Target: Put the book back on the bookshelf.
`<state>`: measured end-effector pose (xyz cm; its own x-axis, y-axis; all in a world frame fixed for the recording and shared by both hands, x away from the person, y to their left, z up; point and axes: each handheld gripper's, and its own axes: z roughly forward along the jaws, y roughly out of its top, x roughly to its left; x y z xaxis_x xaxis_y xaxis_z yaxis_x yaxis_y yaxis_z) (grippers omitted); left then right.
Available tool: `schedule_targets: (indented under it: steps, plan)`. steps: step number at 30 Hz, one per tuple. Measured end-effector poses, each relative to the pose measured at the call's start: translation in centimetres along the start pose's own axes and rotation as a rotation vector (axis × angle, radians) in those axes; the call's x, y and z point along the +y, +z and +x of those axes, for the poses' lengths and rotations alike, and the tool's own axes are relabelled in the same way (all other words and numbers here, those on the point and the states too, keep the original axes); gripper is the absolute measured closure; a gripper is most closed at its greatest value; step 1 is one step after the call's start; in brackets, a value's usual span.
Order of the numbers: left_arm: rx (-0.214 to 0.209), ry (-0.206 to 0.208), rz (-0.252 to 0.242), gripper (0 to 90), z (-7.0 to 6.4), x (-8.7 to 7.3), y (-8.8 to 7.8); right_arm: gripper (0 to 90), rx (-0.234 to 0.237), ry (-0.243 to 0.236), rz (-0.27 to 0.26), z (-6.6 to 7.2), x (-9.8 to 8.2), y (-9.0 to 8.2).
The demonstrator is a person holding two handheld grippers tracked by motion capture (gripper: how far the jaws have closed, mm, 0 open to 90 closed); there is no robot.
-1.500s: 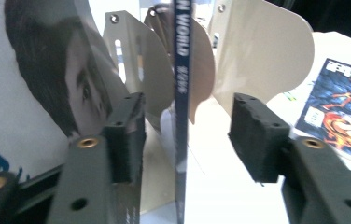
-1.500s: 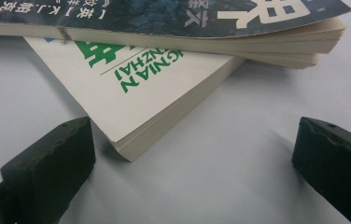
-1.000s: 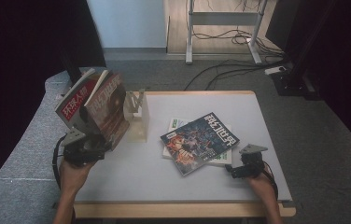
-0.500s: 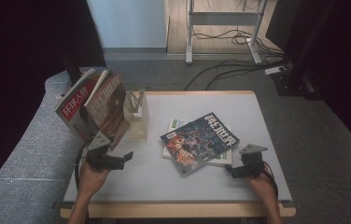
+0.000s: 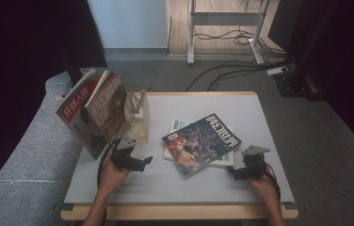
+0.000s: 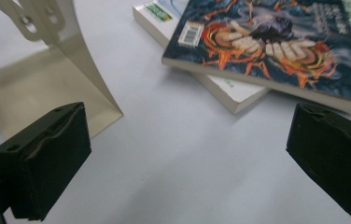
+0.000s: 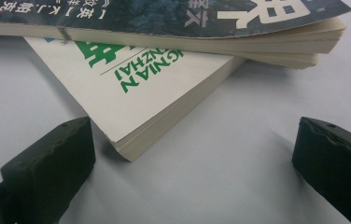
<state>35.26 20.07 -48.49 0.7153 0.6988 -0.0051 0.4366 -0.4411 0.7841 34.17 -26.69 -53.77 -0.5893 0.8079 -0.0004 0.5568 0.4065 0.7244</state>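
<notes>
Two magazines, one red-covered [image 5: 76, 113] and one brown [image 5: 111, 106], lean upright against a cream metal bookend [image 5: 140, 117] [image 6: 47, 79] at the table's left. A dark comic-cover magazine [image 5: 203, 141] [image 6: 276, 42] [image 7: 164, 14] lies on a white book with green lettering [image 5: 177, 125] [image 6: 225, 88] [image 7: 131, 79] mid-table. My left gripper [image 5: 146, 162] [image 6: 187, 158] is low over the table in front of the bookend; its jaws have just been opening and stand open with nothing between them. My right gripper [image 5: 231, 172] [image 7: 192, 168] is open beside the white book's near corner.
The grey table [image 5: 260, 117] has bare room along its front and right side. A padded grey bench [image 5: 29, 155] runs along the left. Cables and a metal stand [image 5: 222, 28] are on the floor beyond the table.
My left hand has come down and to the right, away from the leaning magazines, to the table in front of the bookend. The magazines still lean there. The right hand has kept still.
</notes>
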Motion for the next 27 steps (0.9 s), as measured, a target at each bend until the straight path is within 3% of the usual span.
schedule_targets:
  steps: [9, 13, 15, 22, 27]
  plan:
    - [-0.021, -0.003, 0.097, 0.0, -0.2, -1.9, 3.0, 0.0, 0.0, 0.0, 0.0, 0.0, 0.0, 0.0]
    - [-0.004, 0.013, 0.146, 0.0, -0.7, -2.3, 3.9, 0.0, 0.0, 0.0, 0.0, 0.0, 0.0, 0.0]
    - [0.025, 0.044, 0.165, 0.0, -1.1, -2.2, 4.1, 0.0, 0.0, 0.0, 0.0, 0.0, 0.0, 0.0]
    - [0.021, 0.025, 0.169, 0.0, -1.0, -2.3, 4.1, 0.0, 0.0, 0.0, 0.0, 0.0, 0.0, 0.0]
    - [0.029, 0.045, 0.151, 0.7, -1.3, -2.4, 4.0, 0.0, 0.0, 0.0, 0.001, 0.0, 0.0, 0.0]
